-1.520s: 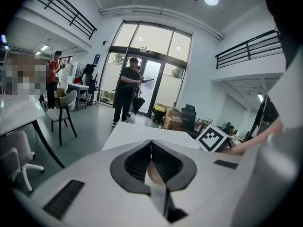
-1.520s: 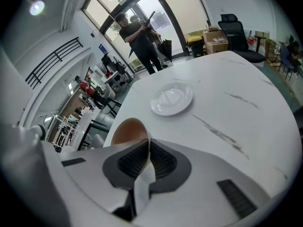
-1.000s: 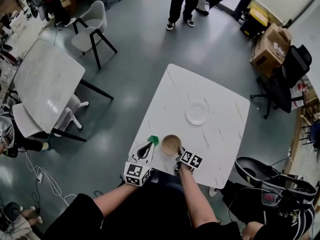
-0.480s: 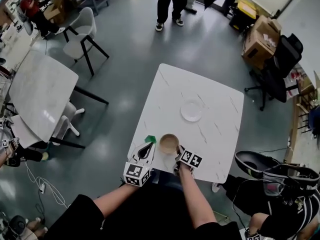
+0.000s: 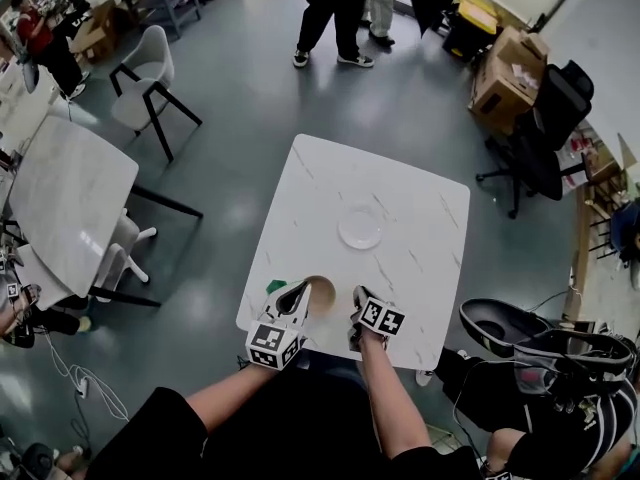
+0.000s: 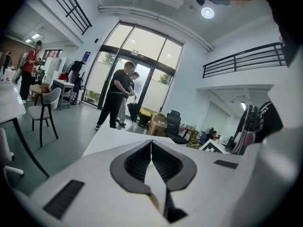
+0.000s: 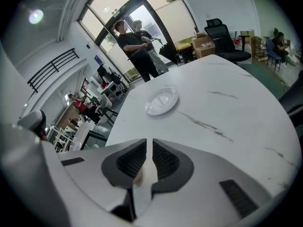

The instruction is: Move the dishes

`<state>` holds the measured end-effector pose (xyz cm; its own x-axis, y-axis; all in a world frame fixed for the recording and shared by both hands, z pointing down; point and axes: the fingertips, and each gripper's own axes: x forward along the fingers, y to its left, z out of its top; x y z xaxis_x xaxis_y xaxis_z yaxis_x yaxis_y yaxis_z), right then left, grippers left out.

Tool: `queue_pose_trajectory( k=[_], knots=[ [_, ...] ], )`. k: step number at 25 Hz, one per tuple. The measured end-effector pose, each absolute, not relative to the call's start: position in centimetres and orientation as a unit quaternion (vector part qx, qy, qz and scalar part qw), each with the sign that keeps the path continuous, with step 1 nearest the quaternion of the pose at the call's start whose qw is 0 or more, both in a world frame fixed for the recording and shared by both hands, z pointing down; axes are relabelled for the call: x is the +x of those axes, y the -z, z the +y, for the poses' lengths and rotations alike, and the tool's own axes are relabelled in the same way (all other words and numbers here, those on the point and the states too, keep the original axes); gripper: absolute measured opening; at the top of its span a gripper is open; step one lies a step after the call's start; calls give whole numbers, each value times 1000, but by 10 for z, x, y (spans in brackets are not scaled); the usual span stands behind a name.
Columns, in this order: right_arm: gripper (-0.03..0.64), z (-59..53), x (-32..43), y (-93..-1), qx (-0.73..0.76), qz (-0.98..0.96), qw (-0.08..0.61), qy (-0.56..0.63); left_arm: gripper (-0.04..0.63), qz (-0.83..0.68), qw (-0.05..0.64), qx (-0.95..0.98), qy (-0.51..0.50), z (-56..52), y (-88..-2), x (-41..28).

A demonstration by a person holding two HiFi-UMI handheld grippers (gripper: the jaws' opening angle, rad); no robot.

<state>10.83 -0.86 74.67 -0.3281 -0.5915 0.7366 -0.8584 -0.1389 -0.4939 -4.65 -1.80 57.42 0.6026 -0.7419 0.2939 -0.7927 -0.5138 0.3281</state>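
A small white plate (image 5: 360, 228) sits near the middle of the white marble table (image 5: 420, 258); it also shows in the right gripper view as the plate (image 7: 162, 100), well ahead of the jaws. A tan bowl (image 5: 319, 293) stands near the table's front edge. My left gripper (image 5: 298, 291) is just left of the bowl, its tip at the rim, and its jaws (image 6: 151, 145) are shut with nothing held. My right gripper (image 5: 357, 298) is a little right of the bowl, apart from it, and its jaws (image 7: 150, 143) are shut with nothing held.
A small green item (image 5: 275, 286) lies at the table's front left corner. Two people (image 5: 335, 13) stand beyond the far edge. Another marble table (image 5: 60, 198) and white chairs (image 5: 140, 78) are to the left. An office chair (image 5: 540, 138), boxes (image 5: 505, 78) and a bag (image 5: 520, 333) are to the right.
The view has shifted, so the table and bowl sit further left in it. The bowl was beside my right gripper; now it is beside my left gripper's tip.
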Motion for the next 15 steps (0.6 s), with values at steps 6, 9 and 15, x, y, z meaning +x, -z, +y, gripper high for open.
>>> queue_pose_trajectory(
  k=[6, 9, 15],
  knots=[
    [49, -42, 136, -743, 572, -644, 124, -493, 17, -430, 219, 874, -62, -43, -580, -9],
    [49, -56, 162, -737, 579, -641, 119, -490, 17, -423, 219, 877, -70, -56, -583, 17],
    [49, -97, 186, -743, 569, -653, 121, -485, 18, -430, 226, 869, -100, -95, -598, 48]
  ],
)
